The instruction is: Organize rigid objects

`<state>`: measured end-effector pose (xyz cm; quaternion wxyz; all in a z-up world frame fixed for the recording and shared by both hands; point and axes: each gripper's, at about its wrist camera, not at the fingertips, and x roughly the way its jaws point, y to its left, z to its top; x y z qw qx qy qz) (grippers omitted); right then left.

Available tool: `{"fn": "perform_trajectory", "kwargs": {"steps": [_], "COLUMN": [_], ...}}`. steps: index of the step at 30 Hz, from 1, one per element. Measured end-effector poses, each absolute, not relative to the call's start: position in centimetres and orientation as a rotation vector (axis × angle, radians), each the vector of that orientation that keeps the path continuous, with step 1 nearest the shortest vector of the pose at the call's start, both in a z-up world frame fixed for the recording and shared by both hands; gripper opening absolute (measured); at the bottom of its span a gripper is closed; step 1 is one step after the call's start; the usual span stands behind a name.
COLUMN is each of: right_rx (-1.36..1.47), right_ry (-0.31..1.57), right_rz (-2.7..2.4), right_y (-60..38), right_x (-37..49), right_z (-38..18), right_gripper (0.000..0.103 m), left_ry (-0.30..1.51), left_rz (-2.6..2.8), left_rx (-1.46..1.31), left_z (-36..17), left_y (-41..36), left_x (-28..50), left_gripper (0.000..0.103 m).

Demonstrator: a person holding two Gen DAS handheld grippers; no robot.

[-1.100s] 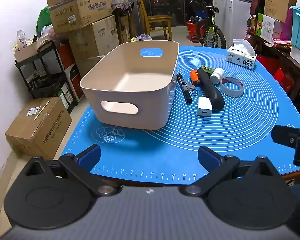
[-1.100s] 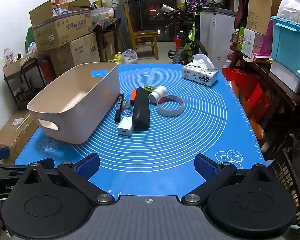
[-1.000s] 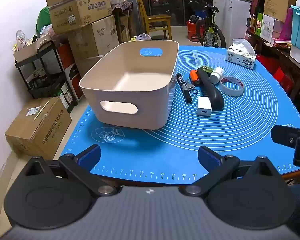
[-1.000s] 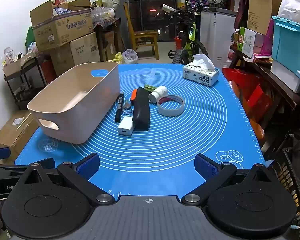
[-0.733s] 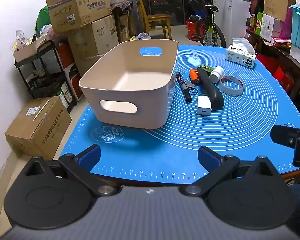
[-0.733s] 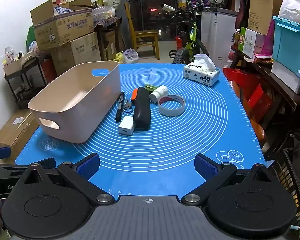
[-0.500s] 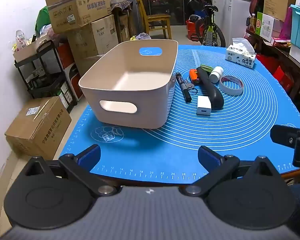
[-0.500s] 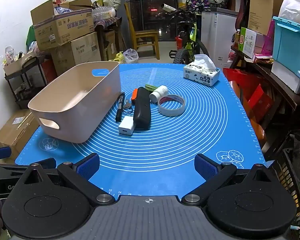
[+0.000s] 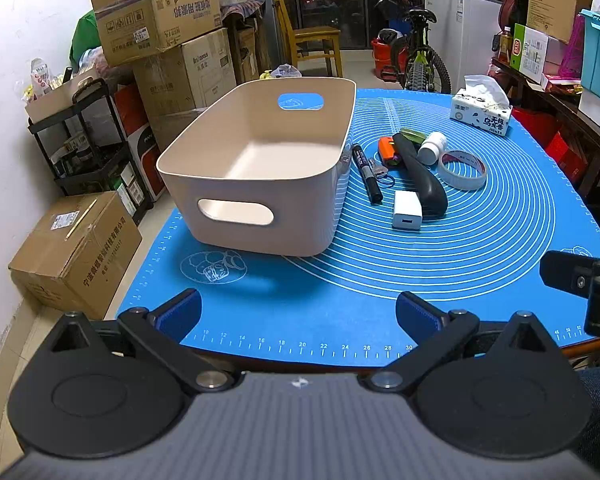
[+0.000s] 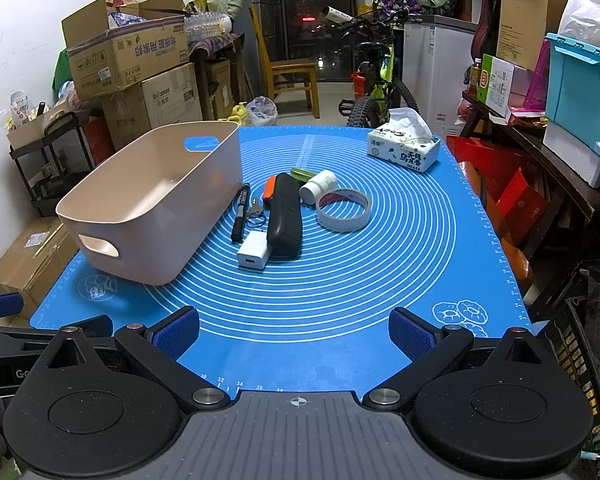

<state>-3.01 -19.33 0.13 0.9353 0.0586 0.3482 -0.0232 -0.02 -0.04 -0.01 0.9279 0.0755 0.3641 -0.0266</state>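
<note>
An empty beige bin (image 9: 256, 176) (image 10: 148, 216) stands on the blue mat (image 9: 460, 256) at the left. Right of it lie a black marker (image 9: 367, 178) (image 10: 241, 212), keys (image 10: 256, 213), an orange item (image 9: 387, 149), a black case (image 9: 420, 178) (image 10: 284, 214), a white charger (image 9: 407, 210) (image 10: 253, 255), a white bottle (image 9: 432, 147) (image 10: 318, 186) and a tape roll (image 9: 462, 169) (image 10: 343, 209). My left gripper (image 9: 298, 312) and right gripper (image 10: 294, 330) both stand open over the mat's near edge, holding nothing.
A tissue box (image 9: 482, 114) (image 10: 404, 150) sits at the mat's far right. Cardboard boxes (image 9: 160, 20) and a black cart (image 9: 88, 148) crowd the left wall; a box (image 9: 72, 248) lies on the floor. A bicycle (image 10: 374, 88), chair (image 10: 288, 68) and shelves stand behind.
Both views have crept very slightly; the objects on the mat have not moved and both grippers stay open.
</note>
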Motion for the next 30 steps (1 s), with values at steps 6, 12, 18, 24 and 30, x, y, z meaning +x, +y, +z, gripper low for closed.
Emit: {"fn": "perform_trajectory", "kwargs": {"steps": [6, 12, 18, 24, 30], "right_rx": [0.119, 0.118, 0.117, 0.117, 0.116], "right_ry": [0.712, 0.712, 0.713, 0.713, 0.713], "right_rz": [-0.048, -0.048, -0.048, -0.048, -0.049], "right_y": [-19.28, -19.24, -19.22, -19.24, -19.18], "right_x": [-3.01, -2.99, -3.00, -3.01, -3.02], "right_z": [0.12, 0.11, 0.11, 0.11, 0.12], "right_gripper": [0.100, 0.100, 0.100, 0.100, 0.100], "left_ry": [0.747, 0.749, 0.748, 0.749, 0.750], "left_rz": [-0.054, -0.056, -0.055, -0.055, -0.057], "left_rx": [0.154, 0.154, 0.154, 0.154, 0.155], "left_z": [-0.02, -0.02, -0.02, -0.01, -0.38], "left_y": [-0.03, -0.03, -0.03, -0.01, -0.17], "left_x": [0.00, 0.01, 0.00, -0.01, -0.07], "left_gripper": [0.102, 0.102, 0.102, 0.102, 0.102]}}
